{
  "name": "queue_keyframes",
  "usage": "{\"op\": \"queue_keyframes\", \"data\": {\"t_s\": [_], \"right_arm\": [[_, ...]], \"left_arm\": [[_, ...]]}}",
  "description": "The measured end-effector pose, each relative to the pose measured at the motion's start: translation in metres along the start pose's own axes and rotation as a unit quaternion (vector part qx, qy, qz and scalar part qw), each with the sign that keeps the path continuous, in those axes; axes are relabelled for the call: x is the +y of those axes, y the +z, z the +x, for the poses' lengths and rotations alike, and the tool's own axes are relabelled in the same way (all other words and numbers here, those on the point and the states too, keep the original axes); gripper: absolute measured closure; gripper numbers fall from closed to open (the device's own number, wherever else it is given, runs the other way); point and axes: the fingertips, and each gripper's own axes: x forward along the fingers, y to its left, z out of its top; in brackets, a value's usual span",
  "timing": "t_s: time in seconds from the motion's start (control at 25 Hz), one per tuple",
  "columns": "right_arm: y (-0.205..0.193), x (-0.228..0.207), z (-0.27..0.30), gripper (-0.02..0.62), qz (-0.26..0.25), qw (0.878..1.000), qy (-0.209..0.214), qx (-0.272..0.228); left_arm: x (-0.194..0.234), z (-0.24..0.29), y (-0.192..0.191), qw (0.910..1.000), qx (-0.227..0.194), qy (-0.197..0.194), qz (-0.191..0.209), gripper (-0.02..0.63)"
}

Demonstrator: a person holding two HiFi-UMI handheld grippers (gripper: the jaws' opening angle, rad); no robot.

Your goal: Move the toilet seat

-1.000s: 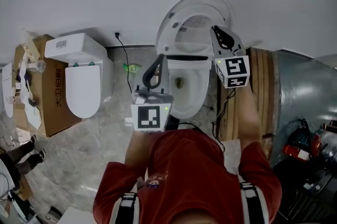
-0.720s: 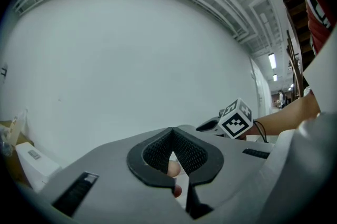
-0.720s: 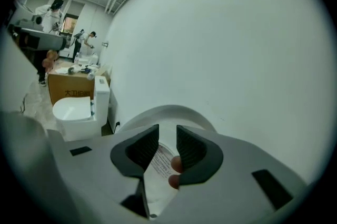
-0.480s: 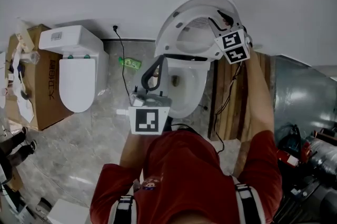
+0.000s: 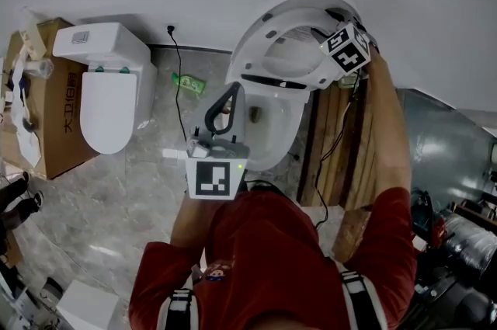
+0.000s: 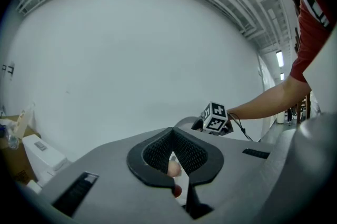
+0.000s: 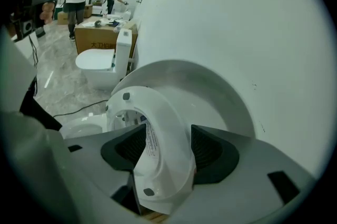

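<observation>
Right tool (image 7: 163, 152), jaws just opened wide, loosely straddles the rim of the raised toilet seat (image 7: 158, 128), upright before its lid (image 7: 210, 86); best to close squarely on the rim before moving it. Left tool (image 6: 174, 138) hangs closed, empty

toilet seat (image 5: 252, 53): white | second toilet (image 5: 105, 99), 9 o'clock: white | marker cube (image 5: 347, 49), 1 o'clock: black-and-white squares | your shirt (image 5: 287, 258): red | floor (image 5: 132, 204): grey, veined | box (image 5: 58, 150): brown
</observation>
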Motion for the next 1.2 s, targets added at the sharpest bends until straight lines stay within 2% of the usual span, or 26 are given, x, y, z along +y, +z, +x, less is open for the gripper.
{"op": "queue_keyframes", "data": {"t_s": [0.16, 0.28, 0.68, 0.92, 1.2], "right_arm": [[-0.005, 0.001, 0.013, 0.353, -0.026, 0.999, 0.006, 0.018], [-0.005, -0.004, 0.019, 0.351, -0.019, 1.0, 0.012, 0.021], [-0.004, -0.01, 0.022, 0.351, 0.01, 1.0, 0.004, 0.022], [-0.005, -0.001, 0.015, 0.353, -0.005, 0.999, 0.01, 0.037], [-0.003, 0.014, -0.002, 0.353, 0.009, 0.999, 0.023, 0.021]], "left_arm": [[0.002, 0.0, -0.005, 1.0, 0.003, 0.005, -0.004, 0.597], [0.006, 0.0, -0.006, 0.9998, 0.003, 0.011, -0.015, 0.597], [0.009, -0.004, 0.001, 0.9999, 0.001, 0.013, -0.011, 0.597], [0.01, -0.009, 0.003, 0.9997, -0.007, 0.016, -0.015, 0.597], [0.003, -0.02, 0.005, 0.9998, -0.01, 0.014, -0.008, 0.597]]}}
